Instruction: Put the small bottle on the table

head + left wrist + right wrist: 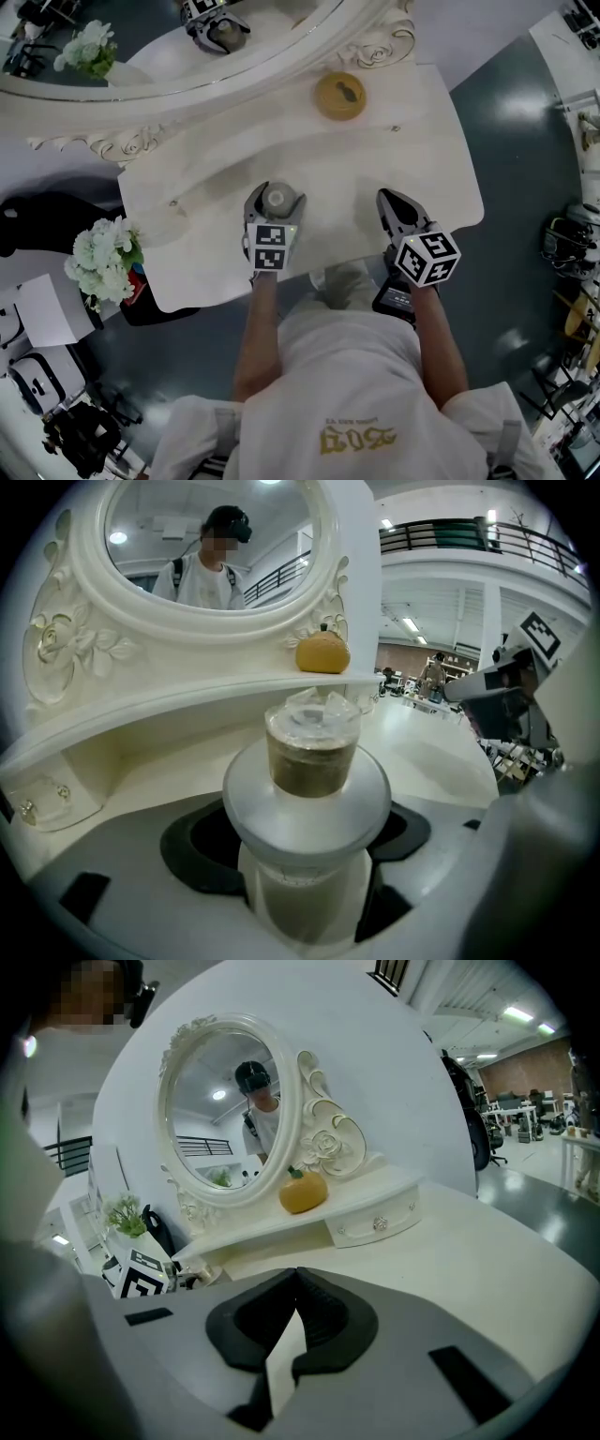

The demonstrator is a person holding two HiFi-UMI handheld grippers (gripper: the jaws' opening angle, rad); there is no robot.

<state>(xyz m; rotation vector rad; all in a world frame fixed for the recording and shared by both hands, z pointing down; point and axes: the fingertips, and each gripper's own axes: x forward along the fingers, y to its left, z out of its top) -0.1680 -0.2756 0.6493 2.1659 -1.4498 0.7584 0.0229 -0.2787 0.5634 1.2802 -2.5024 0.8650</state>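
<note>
- The left tool (277, 192) is clenched on the small bottle (312, 752). Its dark pads press on the frosted body from both sides, under the wide disc collar.
- The small bottle stands upright between the jaws, with a brownish neck and a clear top. It is out in front of the oval mirror (211, 546), roughly below the mirror's middle and clear of the shelf at its foot. Its base is hidden, so I cannot tell whether it rests on the tabletop (216, 220).
- The left tool's marker cube (270, 247) sits on the side away from the mirror, at the tabletop's near edge.
- The right tool (389, 199) is closed with nothing in it; its tips meet. It hovers over the tabletop in front of the mirror's right end, beside the left tool but apart from it.
- An orange pumpkin ornament (339, 96) sits on the shelf at the mirror's foot, towards its right side, well apart from both tools.
- A bunch of white flowers (105, 258) stands off the mirror's left end, at the tabletop's left edge.
- The mirror's glass reflects a person in a white top.
</note>
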